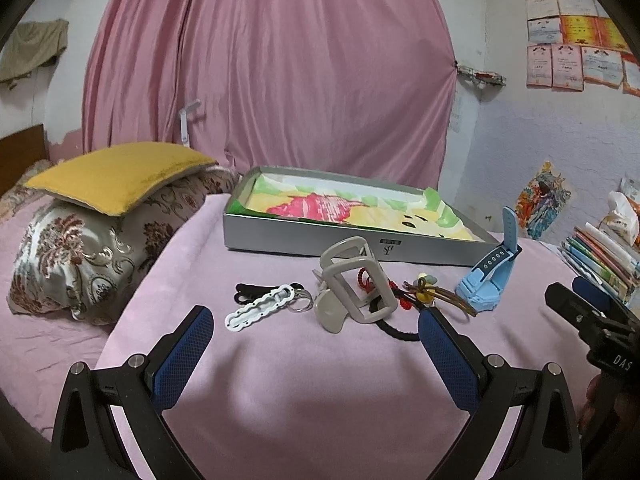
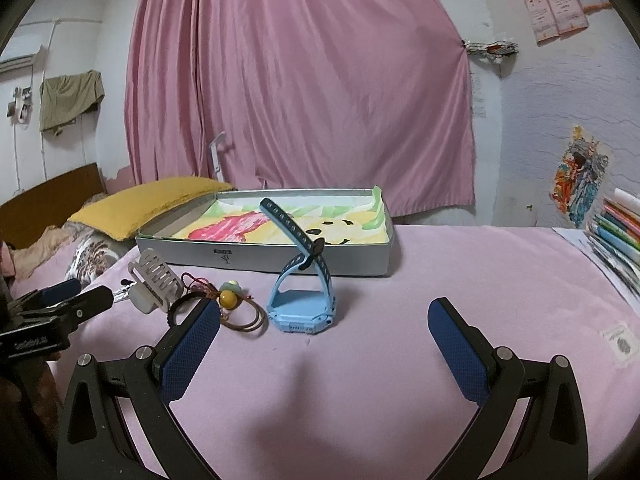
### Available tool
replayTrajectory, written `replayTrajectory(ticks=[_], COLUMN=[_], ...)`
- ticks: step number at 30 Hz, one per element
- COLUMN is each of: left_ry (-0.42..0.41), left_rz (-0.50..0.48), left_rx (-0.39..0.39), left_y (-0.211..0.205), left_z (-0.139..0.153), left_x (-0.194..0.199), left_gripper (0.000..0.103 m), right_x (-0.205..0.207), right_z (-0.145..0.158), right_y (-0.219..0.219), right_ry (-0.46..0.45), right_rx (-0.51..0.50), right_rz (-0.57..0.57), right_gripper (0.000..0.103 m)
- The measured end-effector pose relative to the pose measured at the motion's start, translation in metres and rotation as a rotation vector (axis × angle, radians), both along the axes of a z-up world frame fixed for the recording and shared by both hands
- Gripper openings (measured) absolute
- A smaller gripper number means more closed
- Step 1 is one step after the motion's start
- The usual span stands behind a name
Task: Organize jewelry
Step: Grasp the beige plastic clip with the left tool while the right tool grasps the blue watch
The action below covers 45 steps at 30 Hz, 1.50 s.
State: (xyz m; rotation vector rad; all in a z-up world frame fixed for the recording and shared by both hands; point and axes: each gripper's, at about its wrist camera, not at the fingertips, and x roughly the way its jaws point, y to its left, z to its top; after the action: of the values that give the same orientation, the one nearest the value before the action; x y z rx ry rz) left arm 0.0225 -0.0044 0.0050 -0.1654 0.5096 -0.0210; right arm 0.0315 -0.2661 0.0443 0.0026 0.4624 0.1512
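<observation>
Meanwhile both the left gripper (image 1: 316,328) and right gripper (image 2: 324,320) hover spread wide and empty before the grey box (image 1: 320,240), with the blue watch (image 2: 302,300) (strap looped upright) just in front of it.

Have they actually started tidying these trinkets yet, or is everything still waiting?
Nothing looks done: the silver box holds only its colourful liner. Both the left gripper and right gripper are open and empty. Left to sort: the blue watch, beige hair claw, white clip and cords.
</observation>
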Motion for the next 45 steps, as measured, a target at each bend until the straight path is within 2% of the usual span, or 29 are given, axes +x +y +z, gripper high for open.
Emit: replayTrajectory(ticks=[5, 9, 15, 19, 23, 25, 30, 34, 45], left_ry=[0.066, 0.107, 0.179, 0.233, 0.275, 0.294, 0.308, 0.316, 0.335], left_rz=[-0.008, -0.017, -0.054, -0.068, -0.098, -0.118, -0.137, -0.140, -0.160], left_rx=[-0.030, -0.025, -0.017, -0.024, -0.051, -0.057, -0.049, -0.032, 0.052], left_y=[0.003, -0.003, -0.014, -0.016, -0.015, -0.016, -0.021, -0.023, -0.035], left_z=[0.002, 0.006, 0.007, 0.004, 0.002, 0.000, -0.002, -0.002, -0.008], left_x=[0.018, 0.033, 0.055, 0.068, 0.080, 0.085, 0.091, 0.095, 0.097], left_gripper=[0.103, 0.103, 0.103, 0.101, 0.089, 0.088, 0.084, 0.083, 0.064], right_x=[0.024, 0.040, 0.069, 0.084, 0.095, 0.100, 0.109, 0.112, 0.114], right_z=[0.010, 0.012, -0.001, -0.012, -0.022, -0.024, -0.030, -0.037, -0.036], right_y=[-0.004, -0.002, 0.001, 0.012, 0.021, 0.025, 0.029, 0.033, 0.039], right_ry=[0.075, 0.120, 0.224, 0.298, 0.353, 0.373, 0.426, 0.451, 0.449], right_rx=[-0.027, -0.021, 0.009, -0.015, -0.064, -0.087, -0.099, -0.100, -0.105], right_rz=[0.019, 0.024, 0.078, 0.123, 0.161, 0.174, 0.187, 0.190, 0.198], right_gripper=[0.102, 0.102, 0.101, 0.091, 0.087, 0.085, 0.073, 0.072, 0.069])
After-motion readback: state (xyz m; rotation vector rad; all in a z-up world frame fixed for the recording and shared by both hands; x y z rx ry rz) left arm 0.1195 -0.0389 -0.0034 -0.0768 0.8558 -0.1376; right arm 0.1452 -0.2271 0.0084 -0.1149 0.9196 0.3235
